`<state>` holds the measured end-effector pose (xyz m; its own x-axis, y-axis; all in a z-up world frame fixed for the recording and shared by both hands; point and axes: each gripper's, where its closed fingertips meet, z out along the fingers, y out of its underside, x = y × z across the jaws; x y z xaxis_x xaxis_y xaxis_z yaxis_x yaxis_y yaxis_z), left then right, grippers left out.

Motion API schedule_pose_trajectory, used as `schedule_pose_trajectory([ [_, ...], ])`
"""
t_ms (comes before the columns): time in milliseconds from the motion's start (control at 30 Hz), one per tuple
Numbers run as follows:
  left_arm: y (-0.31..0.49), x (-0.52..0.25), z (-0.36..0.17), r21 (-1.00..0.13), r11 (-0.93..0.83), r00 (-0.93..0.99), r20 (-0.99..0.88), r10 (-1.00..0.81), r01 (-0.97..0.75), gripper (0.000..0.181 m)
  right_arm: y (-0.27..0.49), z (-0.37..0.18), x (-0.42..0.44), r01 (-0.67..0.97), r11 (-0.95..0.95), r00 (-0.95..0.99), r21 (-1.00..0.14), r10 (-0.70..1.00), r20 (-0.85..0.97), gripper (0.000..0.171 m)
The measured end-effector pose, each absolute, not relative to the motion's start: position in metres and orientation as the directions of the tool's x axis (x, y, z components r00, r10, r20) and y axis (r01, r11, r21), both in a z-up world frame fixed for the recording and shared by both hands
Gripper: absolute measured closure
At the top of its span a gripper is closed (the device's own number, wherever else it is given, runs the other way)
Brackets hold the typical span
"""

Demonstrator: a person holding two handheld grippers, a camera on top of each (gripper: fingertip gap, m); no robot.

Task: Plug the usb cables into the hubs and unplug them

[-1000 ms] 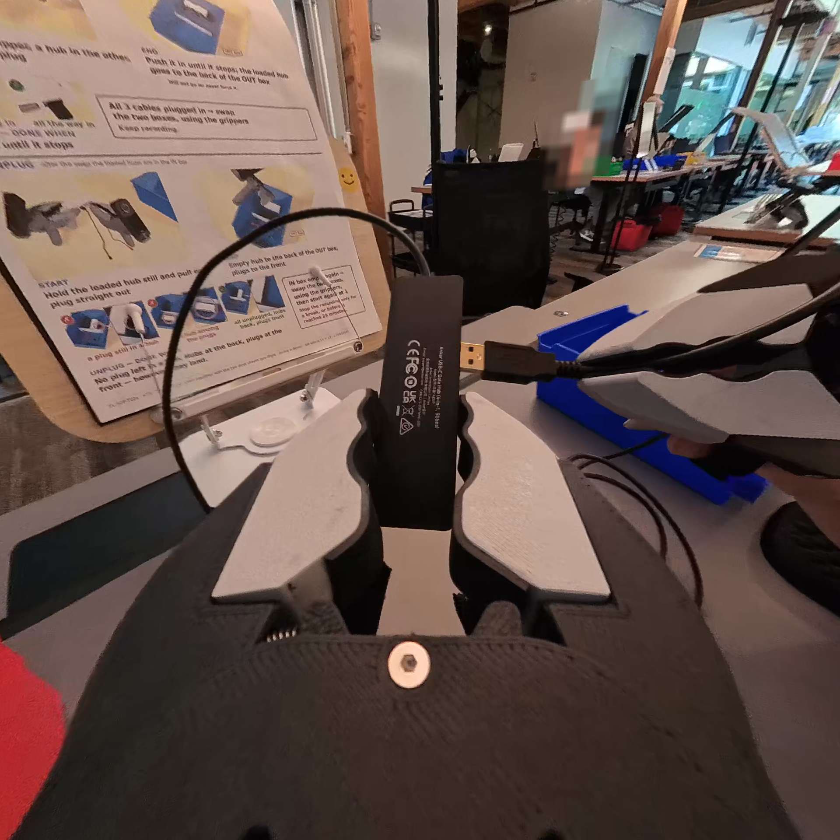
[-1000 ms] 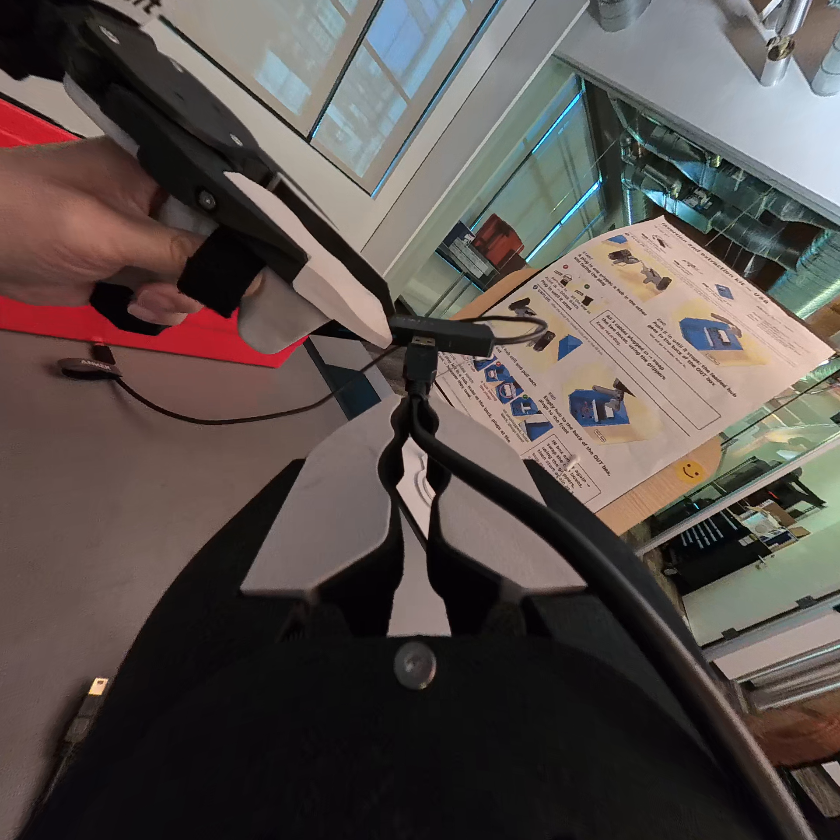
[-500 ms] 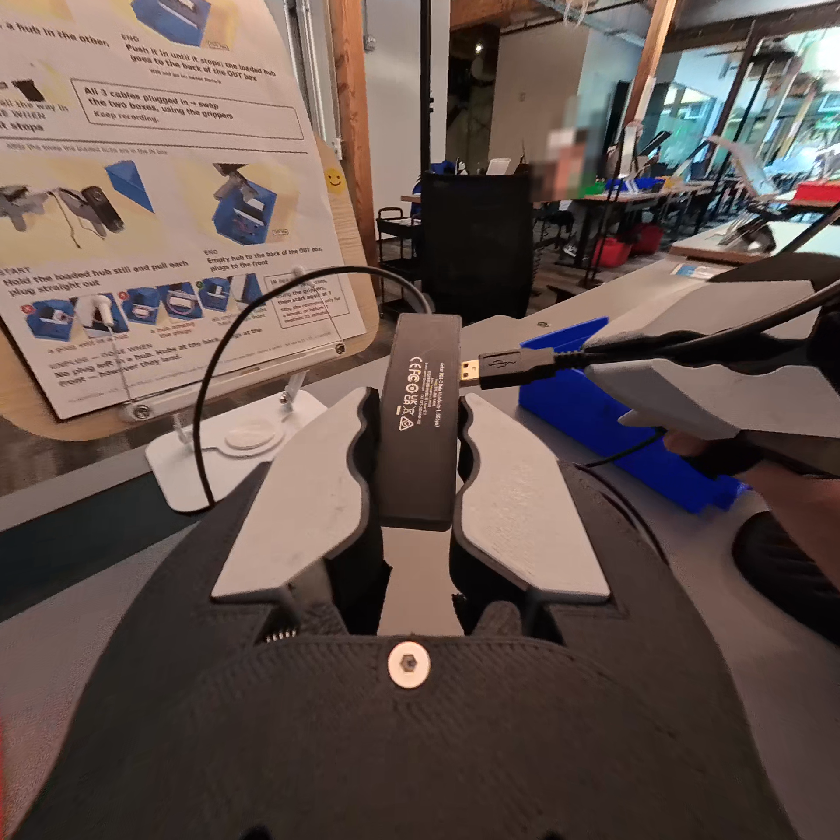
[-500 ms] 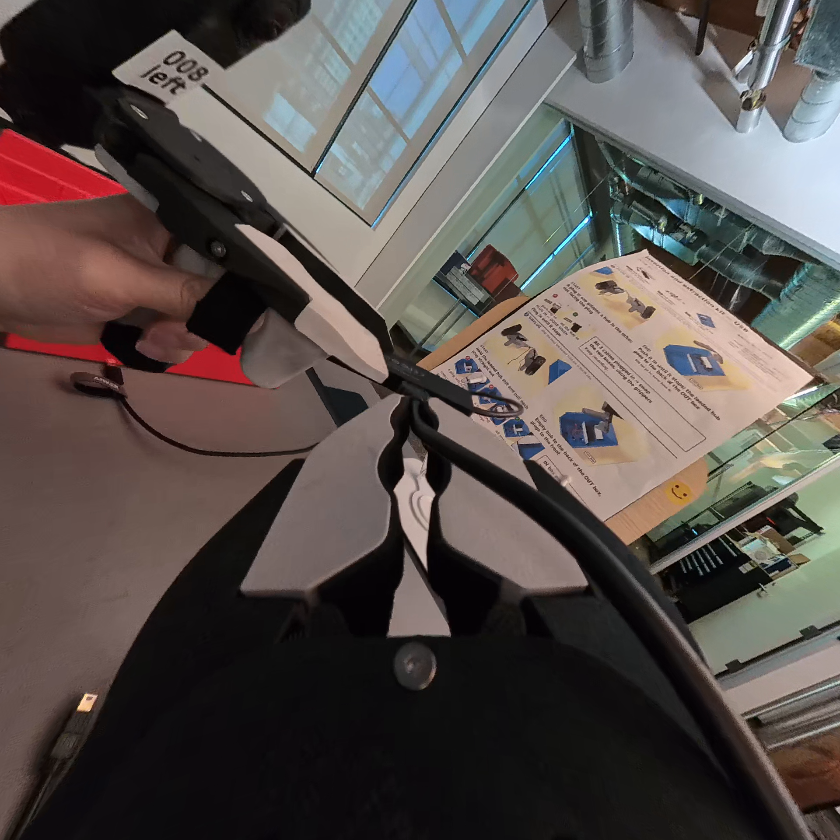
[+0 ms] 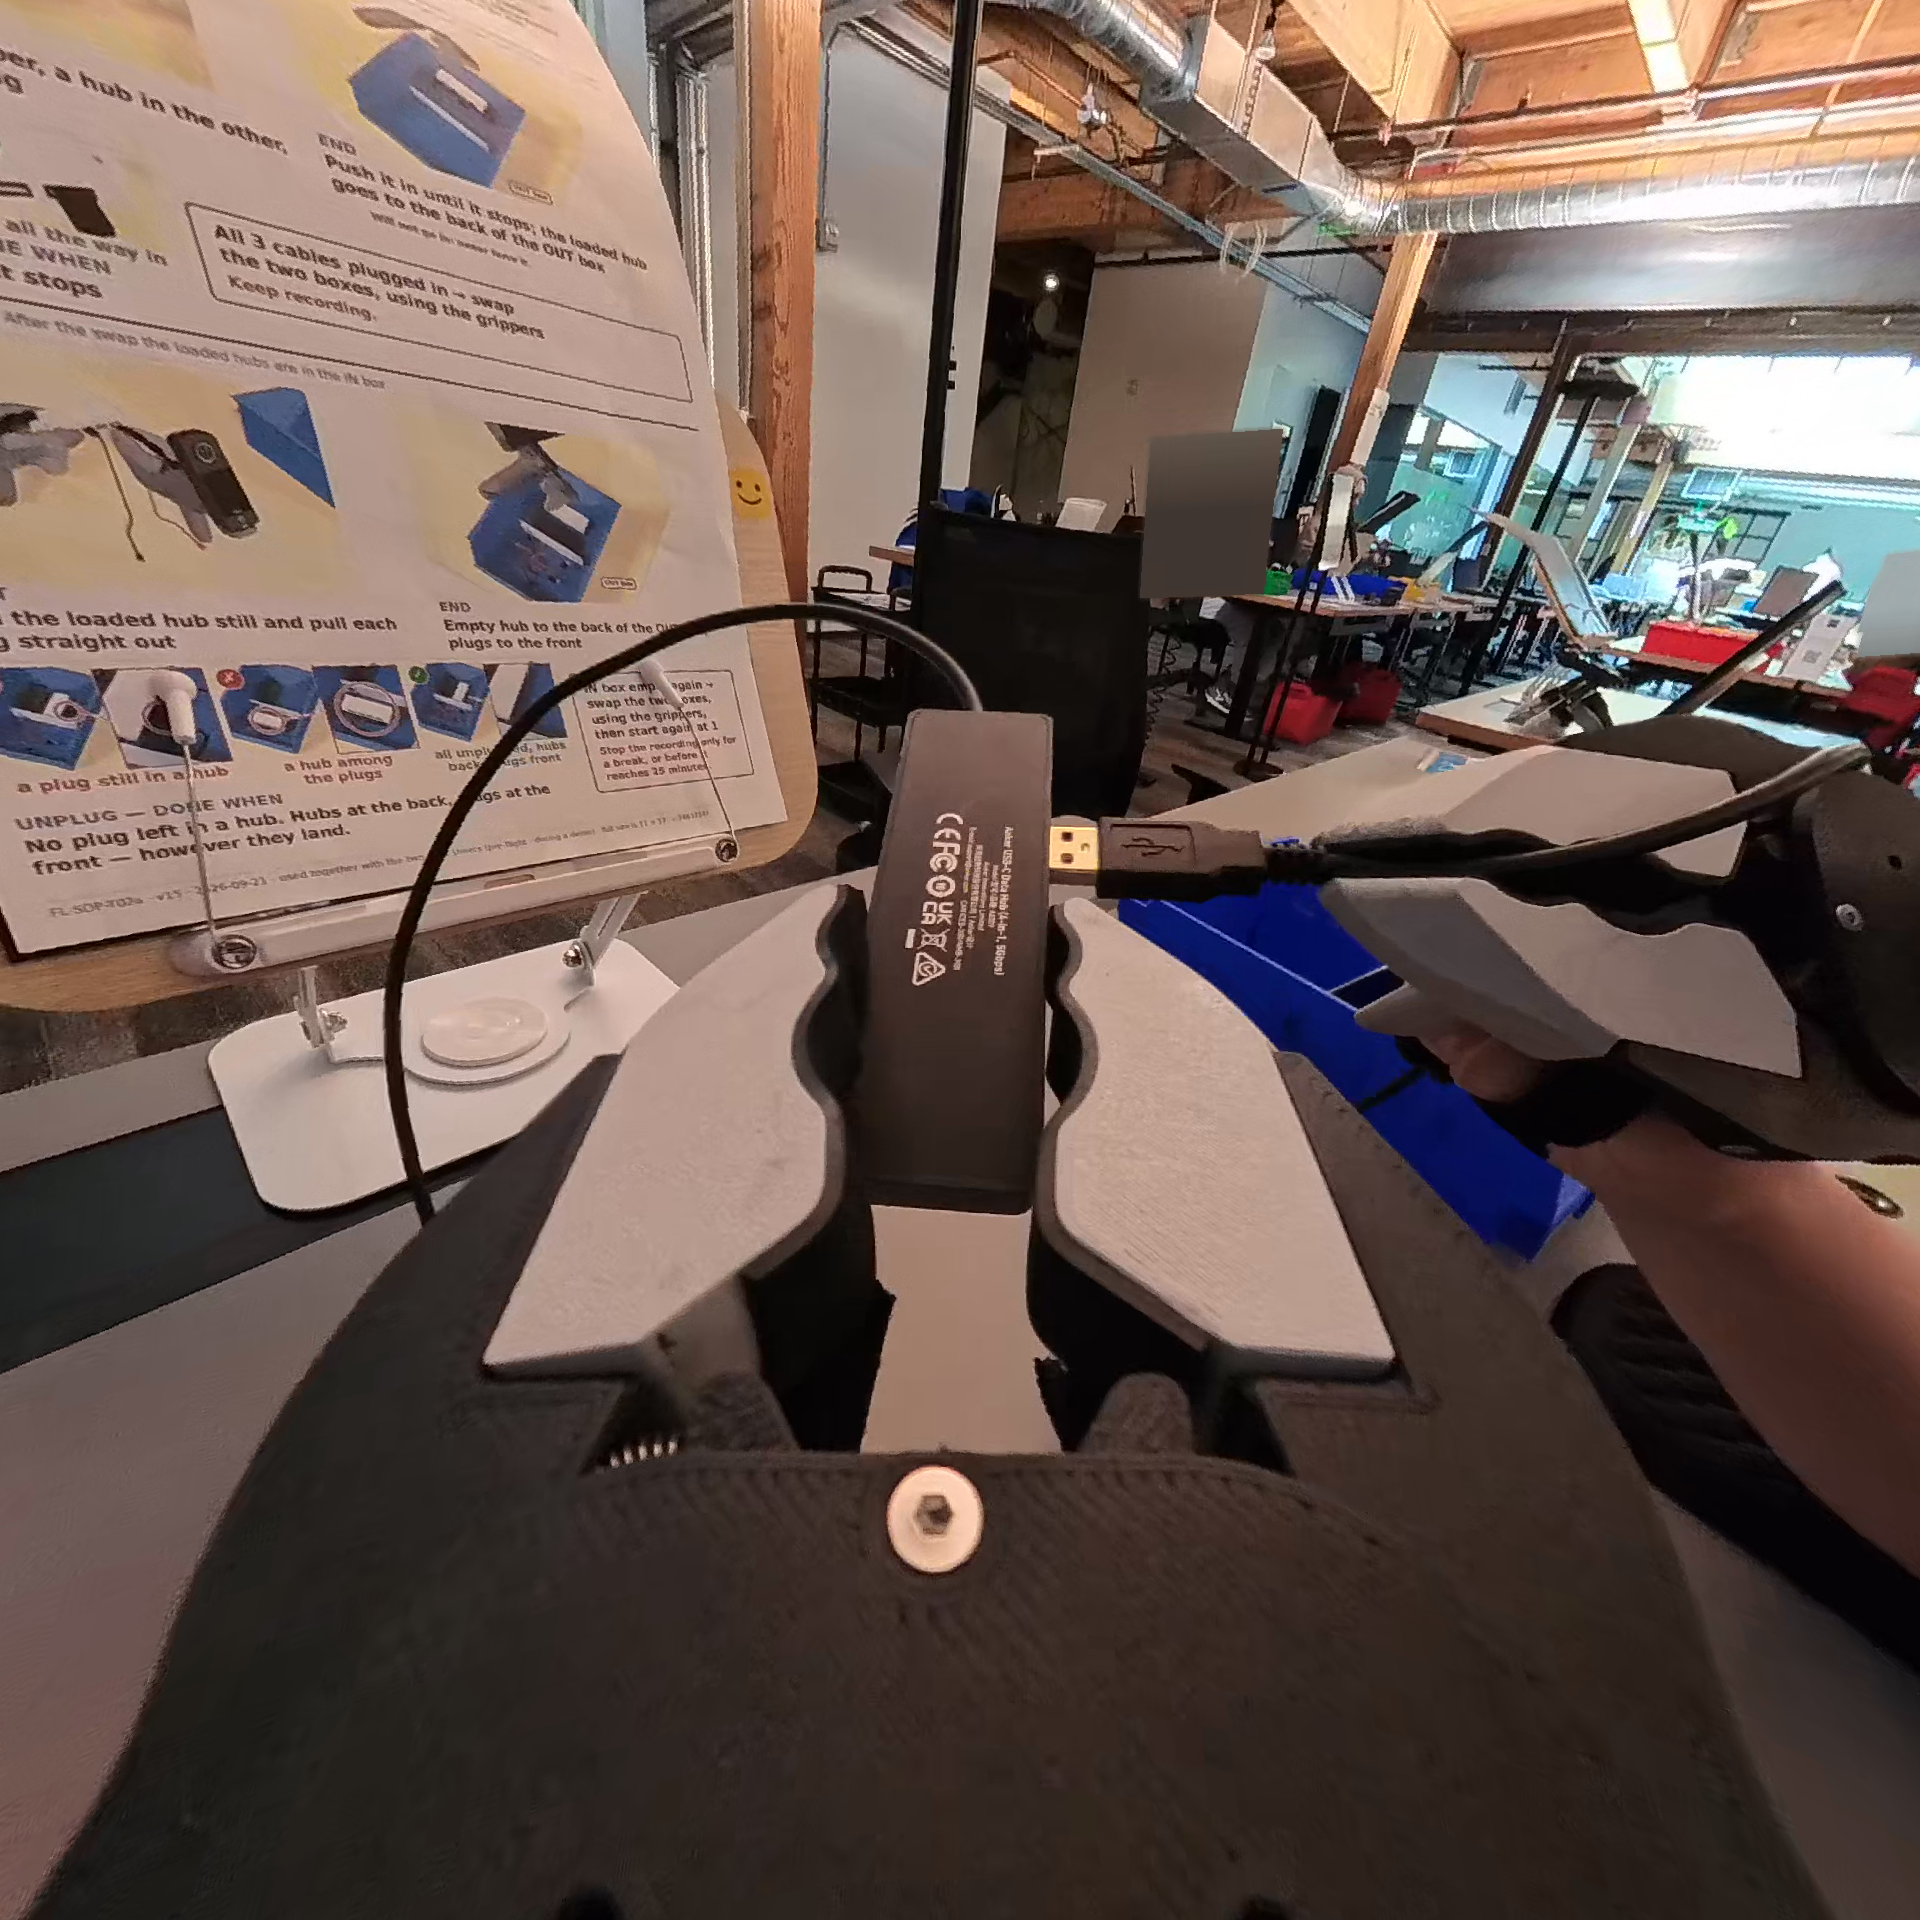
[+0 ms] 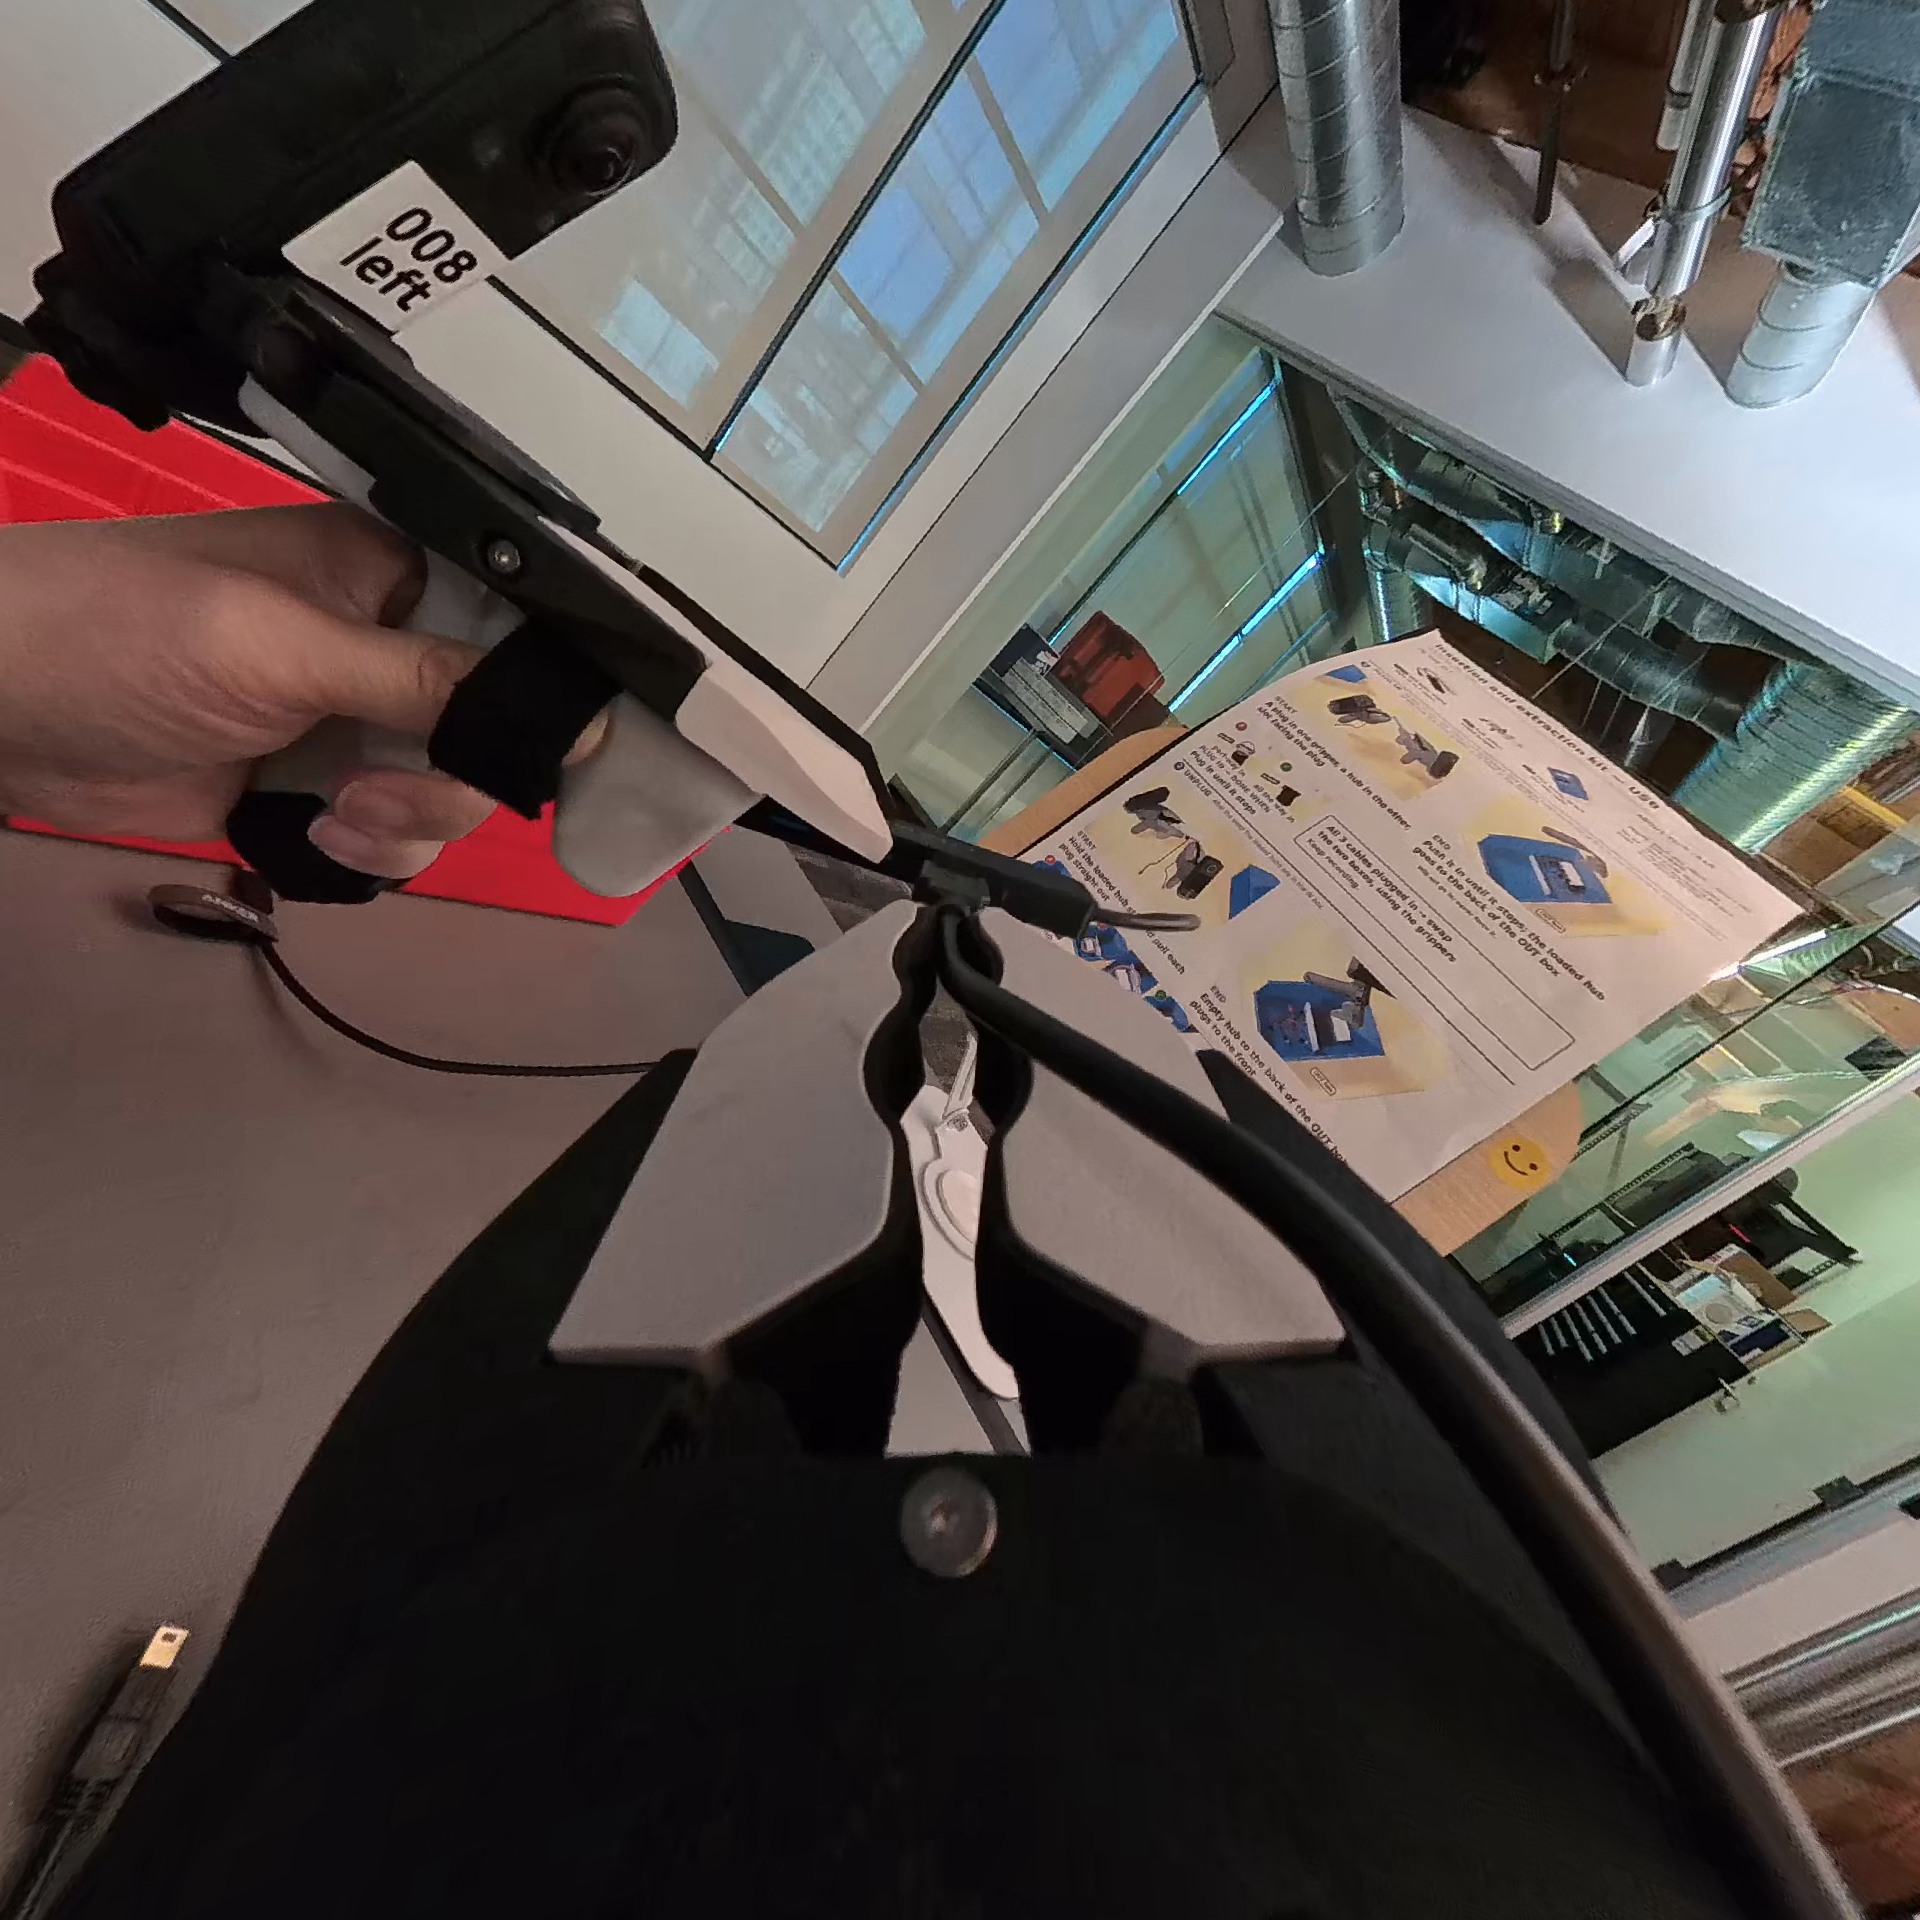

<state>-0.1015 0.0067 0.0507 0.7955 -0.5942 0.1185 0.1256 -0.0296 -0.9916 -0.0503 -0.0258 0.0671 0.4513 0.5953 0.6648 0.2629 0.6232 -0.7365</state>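
My left gripper (image 5: pixel 956 912) is shut on a black USB hub (image 5: pixel 961 997) and holds it upright above the table. The hub's thin black cable (image 5: pixel 416 997) loops out from its top to the left. My right gripper (image 6: pixel 940 925) is shut on a black USB plug (image 6: pixel 951 888), with its thick cable (image 6: pixel 1143 1101) trailing back over the right finger. In the left wrist view the plug (image 5: pixel 1174 857) lies level and its gold tip (image 5: pixel 1073 854) meets the hub's right side. I cannot tell whether the tip is inside a port.
An instruction sheet (image 5: pixel 364 468) stands on a white stand (image 5: pixel 312 1122) at the back left. A blue bin (image 5: pixel 1351 1039) sits behind the right gripper. A red bin (image 6: pixel 104 468), a thin black cable (image 6: pixel 416 1055) and a loose USB plug (image 6: pixel 156 1652) lie on the grey table (image 6: pixel 260 1195).
The plug has moved left from a small gap until its gold tip meets the hub's side. Both grippers have tilted upward a little.
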Motion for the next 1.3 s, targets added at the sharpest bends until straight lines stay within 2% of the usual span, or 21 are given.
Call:
schedule_pose_trajectory([
  [267,0.005,-0.101,0.054,-0.978,-0.057,0.765,0.193,-0.614,0.201,0.148,-0.028,0.068,-0.05,0.277,0.68,0.441,-0.678,0.537,0.719,0.166],
  [300,0.004,-0.101,0.054,-0.977,-0.064,0.759,0.199,-0.62,0.204,0.142,-0.028,0.068,-0.049,0.274,0.684,0.439,-0.676,0.537,0.721,0.166],
  [367,0.003,-0.101,0.057,-0.971,-0.07,0.74,0.222,-0.635,0.23,0.142,-0.027,0.068,-0.048,0.272,0.692,0.429,-0.669,0.535,0.728,0.166],
  [400,0.001,-0.1,0.058,-0.97,-0.074,0.731,0.225,-0.644,0.234,0.148,-0.025,0.068,-0.046,0.273,0.689,0.433,-0.671,0.535,0.726,0.166],
  [500,-0.001,-0.098,0.06,-0.984,-0.036,0.755,0.159,-0.637,0.177,0.142,-0.026,0.072,-0.044,0.223,0.667,0.448,-0.71,0.577,0.683,0.166],
  [600,-0.002,-0.098,0.061,-0.995,0.016,0.793,0.064,-0.606,0.093,0.143,-0.024,0.073,-0.042,0.219,0.65,0.445,-0.728,0.597,0.667,0.166],
  [633,-0.003,-0.097,0.061,-0.997,0.034,0.805,0.031,-0.593,0.064,0.149,-0.025,0.074,-0.041,0.211,0.645,0.446,-0.734,0.605,0.66,0.166],
  [767,-0.003,-0.1,0.063,-0.988,0.118,0.856,-0.143,-0.496,-0.097,0.147,-0.03,0.076,-0.043,0.209,0.642,0.431,-0.737,0.616,0.659,0.166],
  [933,-0.005,-0.1,0.064,-0.976,0.147,0.867,-0.212,-0.45,-0.162,0.145,-0.032,0.074,-0.045,0.225,0.647,0.428,-0.728,0.606,0.671,0.167],
  [1133,-0.001,-0.098,0.059,-0.997,0.072,0.847,-0.068,-0.527,-0.036,0.149,-0.029,0.071,-0.044,0.24,0.654,0.416,-0.717,0.598,0.685,0.167],
  [1300,-0.005,-0.097,0.065,-0.995,0.039,0.801,0.051,-0.597,0.092,0.149,-0.033,0.078,-0.041,0.156,0.637,0.421,-0.755,0.648,0.634,0.166],
])
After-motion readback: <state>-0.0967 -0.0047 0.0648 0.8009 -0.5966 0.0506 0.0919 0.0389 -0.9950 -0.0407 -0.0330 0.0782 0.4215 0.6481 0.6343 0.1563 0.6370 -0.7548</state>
